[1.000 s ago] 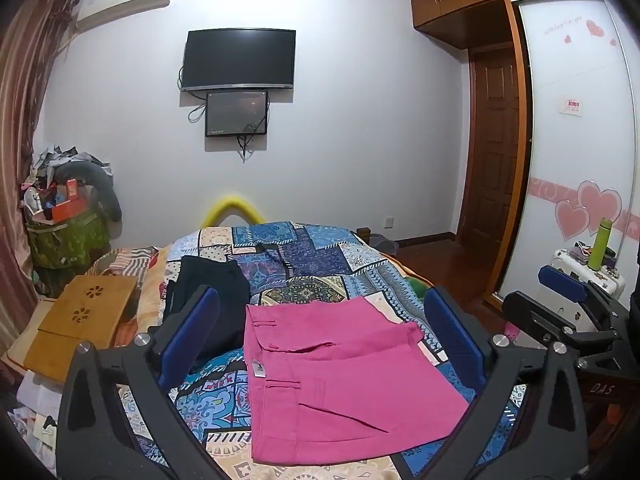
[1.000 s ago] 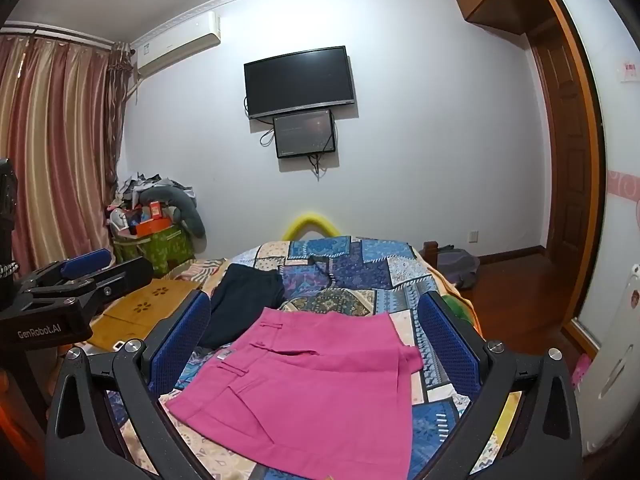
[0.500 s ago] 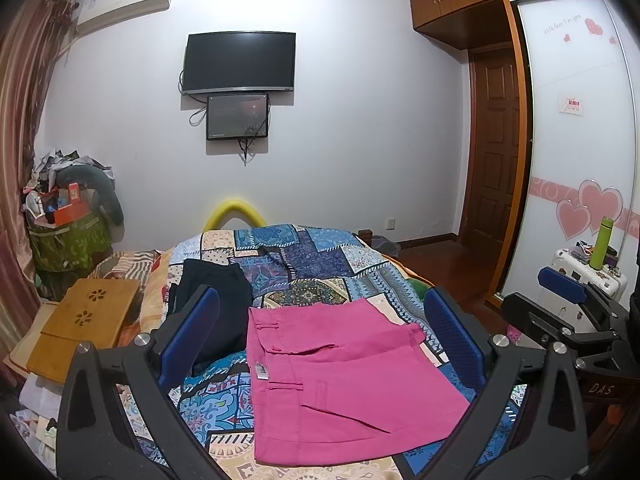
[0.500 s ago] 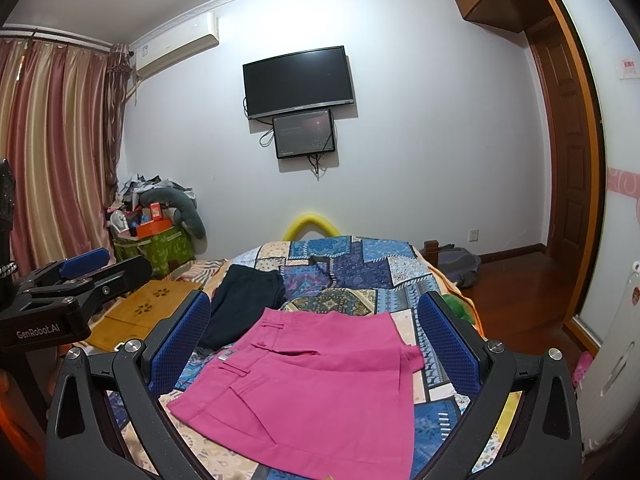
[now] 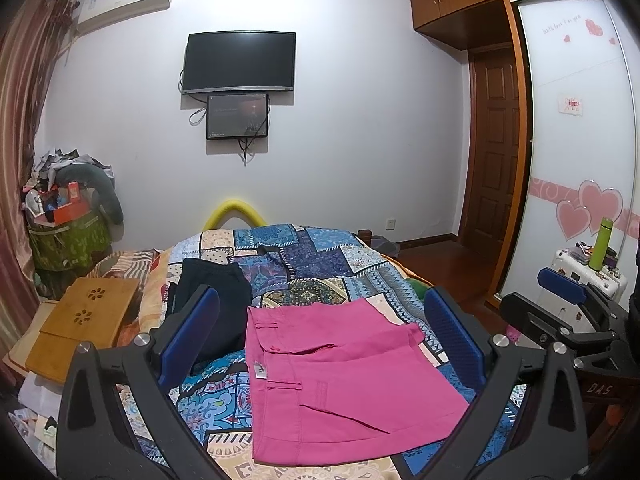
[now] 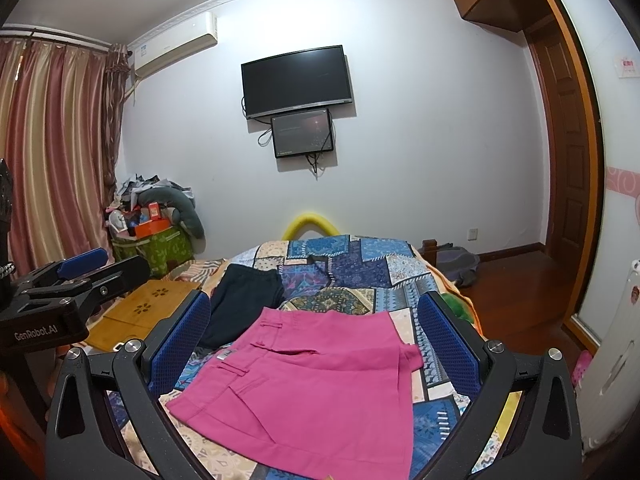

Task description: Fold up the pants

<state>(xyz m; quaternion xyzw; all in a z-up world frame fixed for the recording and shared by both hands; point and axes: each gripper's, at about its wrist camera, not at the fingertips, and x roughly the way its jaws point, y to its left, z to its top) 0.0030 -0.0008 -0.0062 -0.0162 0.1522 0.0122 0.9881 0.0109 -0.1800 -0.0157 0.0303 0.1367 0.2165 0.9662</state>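
Pink cotton pants (image 5: 336, 384) are lying already folded into a compact rectangle on the near part of the patchwork-quilted bed (image 5: 320, 256), with the waistband and its belt loops facing left and a flap of cloth sticking out at the far right corner. A dark folded garment (image 5: 208, 292) is sitting just beyond them to the left, apparently touching their far left corner.

Both tools are hovering above the near edge of the bed, clear of the cloth. The left gripper (image 5: 320, 336) is showing its blue-padded fingers (image 5: 192, 332) spread wide and holding nothing; the right gripper (image 6: 316, 340) is likewise gaping, its fingers (image 6: 444, 340) released on either side of the pink pile without touching it.

Judging by how the pants are lying, the folding looks nearly finished, and the hands seem to be pausing between steps. A further move would probably call for tucking the loose far-right flap flat, or pinching the near hem with both tools for one last fold toward the waistband.
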